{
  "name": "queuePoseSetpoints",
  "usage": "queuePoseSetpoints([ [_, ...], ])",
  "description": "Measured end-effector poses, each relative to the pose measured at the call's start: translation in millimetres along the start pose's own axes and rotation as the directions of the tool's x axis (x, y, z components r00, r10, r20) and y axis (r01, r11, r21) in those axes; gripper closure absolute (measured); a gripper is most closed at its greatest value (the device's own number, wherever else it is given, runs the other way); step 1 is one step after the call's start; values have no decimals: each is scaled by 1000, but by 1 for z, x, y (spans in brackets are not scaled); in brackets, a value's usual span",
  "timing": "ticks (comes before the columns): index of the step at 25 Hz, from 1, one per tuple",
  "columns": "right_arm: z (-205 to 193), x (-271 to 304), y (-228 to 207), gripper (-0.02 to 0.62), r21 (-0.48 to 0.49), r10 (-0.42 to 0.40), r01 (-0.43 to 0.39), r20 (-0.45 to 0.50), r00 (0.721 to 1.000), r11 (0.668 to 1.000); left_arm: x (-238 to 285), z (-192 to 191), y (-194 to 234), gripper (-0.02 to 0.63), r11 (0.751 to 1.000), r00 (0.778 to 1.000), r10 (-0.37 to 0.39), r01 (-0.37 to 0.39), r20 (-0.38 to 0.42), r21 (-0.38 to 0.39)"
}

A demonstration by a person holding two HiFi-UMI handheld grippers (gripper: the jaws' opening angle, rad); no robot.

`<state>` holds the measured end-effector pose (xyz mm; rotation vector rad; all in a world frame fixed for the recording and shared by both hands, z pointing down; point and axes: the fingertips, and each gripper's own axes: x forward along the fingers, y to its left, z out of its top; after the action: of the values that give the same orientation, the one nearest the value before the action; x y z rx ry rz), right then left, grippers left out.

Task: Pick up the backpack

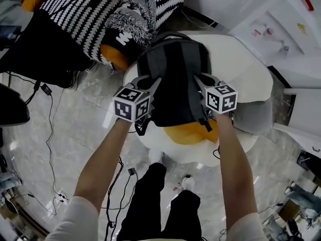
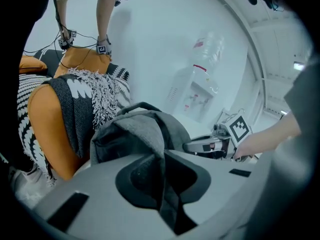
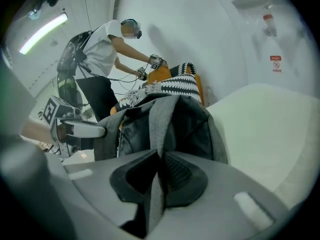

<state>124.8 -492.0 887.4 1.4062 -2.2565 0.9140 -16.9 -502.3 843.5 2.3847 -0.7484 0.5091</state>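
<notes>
A dark grey backpack lies on a white, egg-shaped cushion seat. My left gripper is at its left side and my right gripper at its right side. In the left gripper view the jaws are shut on a fold of the backpack's grey fabric, and the right gripper shows across the bag. In the right gripper view the jaws are pinched on a grey strap of the backpack, with the left gripper at the far side.
A black-and-white knitted blanket over an orange cushion lies just behind the backpack. The seat's orange patch is under the bag's near end. Cables trail over the marble floor. White furniture stands right. Another person works farther back.
</notes>
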Motion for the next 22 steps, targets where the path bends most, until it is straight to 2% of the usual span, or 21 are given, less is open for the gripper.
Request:
queuePoseSetpoints([
  [6,8,-21,23,565,26,41,-41,-1,999,999,-21,14,-15,580,1000,1000,-23,23,-1,-17],
  [22,10,-96,70,566,45,91,-91,2,996,995,-78,18,-71,580,1000,1000,-6,6,-17,-20],
])
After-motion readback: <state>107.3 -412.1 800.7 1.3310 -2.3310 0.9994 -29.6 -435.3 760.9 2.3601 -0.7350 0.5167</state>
